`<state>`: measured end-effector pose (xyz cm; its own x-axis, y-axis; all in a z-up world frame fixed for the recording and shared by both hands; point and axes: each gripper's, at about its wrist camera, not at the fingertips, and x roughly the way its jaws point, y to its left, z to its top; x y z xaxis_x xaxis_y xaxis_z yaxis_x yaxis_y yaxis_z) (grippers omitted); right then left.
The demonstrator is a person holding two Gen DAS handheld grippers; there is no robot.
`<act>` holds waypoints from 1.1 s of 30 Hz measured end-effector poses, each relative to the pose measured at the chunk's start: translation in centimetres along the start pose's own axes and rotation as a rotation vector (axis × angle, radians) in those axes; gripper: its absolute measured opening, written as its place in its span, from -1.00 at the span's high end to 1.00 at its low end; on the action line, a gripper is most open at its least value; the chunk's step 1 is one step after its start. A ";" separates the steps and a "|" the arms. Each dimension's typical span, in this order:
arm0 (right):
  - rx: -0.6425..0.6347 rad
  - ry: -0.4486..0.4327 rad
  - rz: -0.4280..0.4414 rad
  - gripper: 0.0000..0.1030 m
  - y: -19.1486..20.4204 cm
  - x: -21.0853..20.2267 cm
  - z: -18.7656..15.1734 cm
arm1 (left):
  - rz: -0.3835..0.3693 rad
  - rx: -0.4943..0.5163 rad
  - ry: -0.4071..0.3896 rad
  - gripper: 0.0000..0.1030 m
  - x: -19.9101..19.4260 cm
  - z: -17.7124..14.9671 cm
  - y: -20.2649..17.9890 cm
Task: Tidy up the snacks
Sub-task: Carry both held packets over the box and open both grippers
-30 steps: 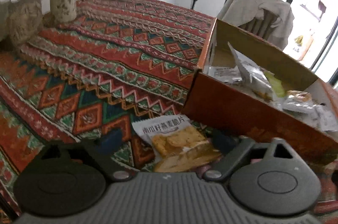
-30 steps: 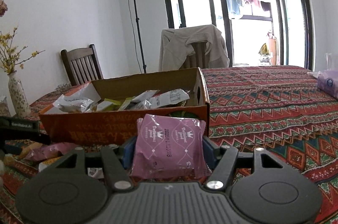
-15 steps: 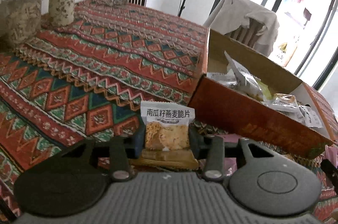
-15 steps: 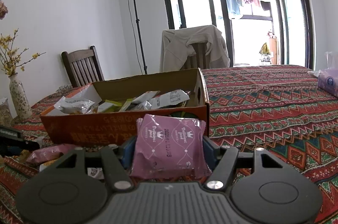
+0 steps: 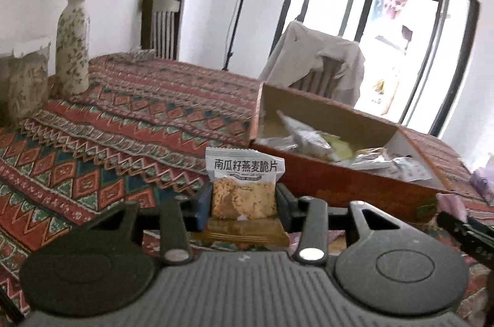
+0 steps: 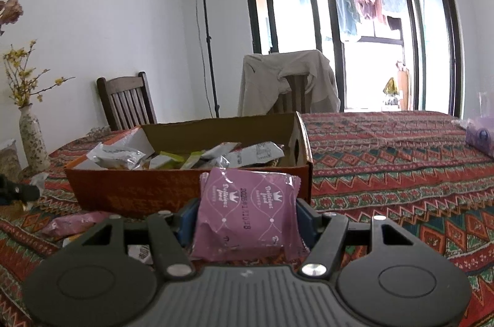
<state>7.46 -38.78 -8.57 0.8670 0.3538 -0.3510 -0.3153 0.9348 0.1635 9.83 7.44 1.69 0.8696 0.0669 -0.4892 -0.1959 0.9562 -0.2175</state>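
Observation:
My left gripper (image 5: 244,203) is shut on a white and gold oat crisp packet (image 5: 244,188), held upright above the patterned tablecloth (image 5: 123,135), just left of the orange cardboard box (image 5: 339,185). The box holds several snack packets (image 5: 311,138). My right gripper (image 6: 247,219) is shut on a pink snack packet (image 6: 247,216), in front of the same box (image 6: 185,191), whose contents (image 6: 191,157) show over its near wall. A pink packet (image 6: 74,223) and a white one (image 6: 139,253) lie on the cloth at the lower left of the right wrist view.
A flowered vase (image 5: 72,55) and a patterned bag (image 5: 23,86) stand at the table's far left. Two chairs (image 6: 126,101), one draped with a beige jacket (image 6: 287,83), stand behind the table. A purple tissue pack (image 6: 480,137) lies at the far right. The other gripper's tip (image 5: 463,231) shows at the right.
My left gripper closed on the oat crisp packet that lay on the cloth and lifted it upright, rising and turning toward the box. The right gripper kept still with its pink packet.

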 end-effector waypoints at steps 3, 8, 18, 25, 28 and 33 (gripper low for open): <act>-0.021 -0.014 -0.001 -0.23 0.4 -0.2 0.1 | -0.018 0.013 -0.026 0.16 -0.5 0.2 -0.6; -0.061 -0.064 -0.011 -0.23 1.0 -1.1 0.5 | -0.055 0.038 -0.048 0.16 -0.6 0.7 -1.8; -0.103 -0.119 -0.003 -0.23 2.2 -1.2 3.8 | -0.104 0.067 -0.082 0.16 0.3 2.3 -4.0; -0.107 -0.133 -0.002 -0.23 2.4 1.1 6.4 | -0.124 0.092 -0.099 0.16 2.2 3.9 -6.2; -0.090 -0.134 -0.007 -0.23 2.3 2.4 7.6 | -0.127 0.096 -0.106 0.16 3.4 4.5 -7.1; -0.062 -0.129 -0.026 -0.23 2.1 5.4 9.3 | -0.123 0.071 -0.115 0.16 5.6 5.6 -7.9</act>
<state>15.08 -35.18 -1.56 0.9163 0.3266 -0.2318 -0.3121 0.9450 0.0977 18.80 1.81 5.35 0.9319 -0.0232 -0.3619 -0.0563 0.9766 -0.2076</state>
